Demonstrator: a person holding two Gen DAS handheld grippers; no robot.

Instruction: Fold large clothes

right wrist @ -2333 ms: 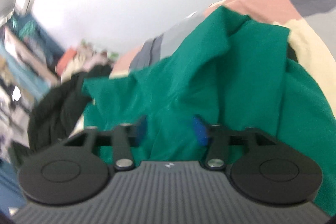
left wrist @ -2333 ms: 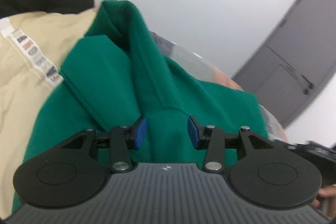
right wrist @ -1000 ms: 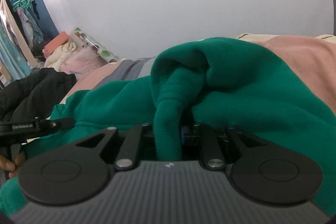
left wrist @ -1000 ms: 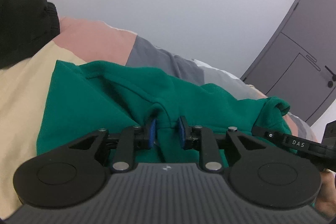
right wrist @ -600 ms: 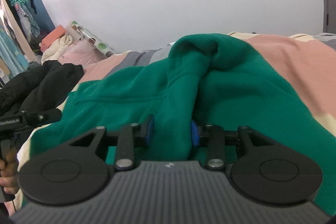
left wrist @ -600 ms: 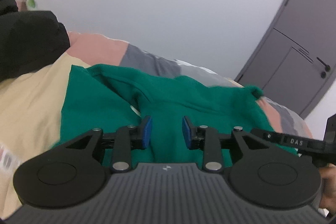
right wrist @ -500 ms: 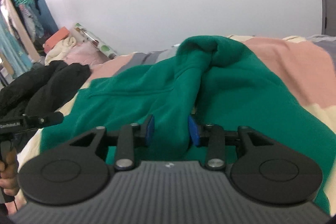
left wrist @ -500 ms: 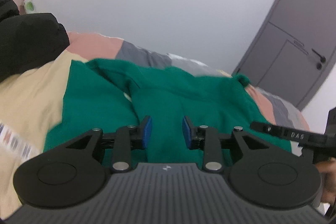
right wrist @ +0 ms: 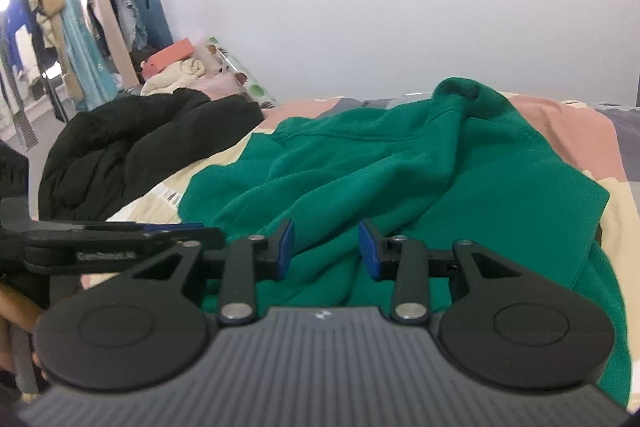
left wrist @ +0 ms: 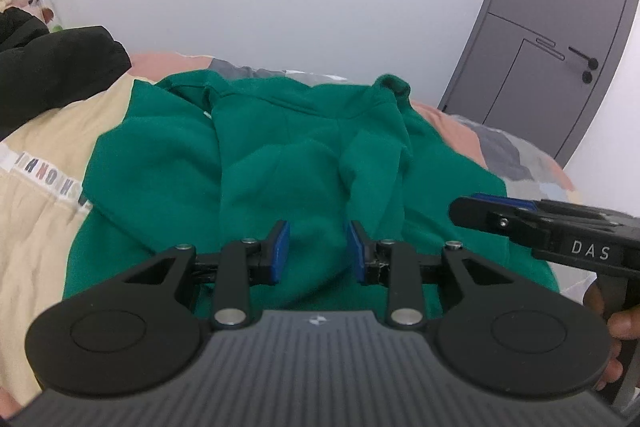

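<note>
Both grippers hover with jaws spread wide, gripping nothing: left gripper (left wrist: 318, 251), right gripper (right wrist: 326, 249), green sweatshirt (left wrist: 304, 163) rumpled just beyond.

A home bedroom: patchwork bedspread (right wrist: 556, 131) underfoot; hanging clothes (right wrist: 92, 23) at ten o'clock; grey door (left wrist: 560, 39) at two o'clock.

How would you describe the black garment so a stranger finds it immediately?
Start at the patchwork bed cover. Left of the spread green sweatshirt sits a bulky, crumpled heap, the black jacket. It is the only dark, puffy item there.
</note>
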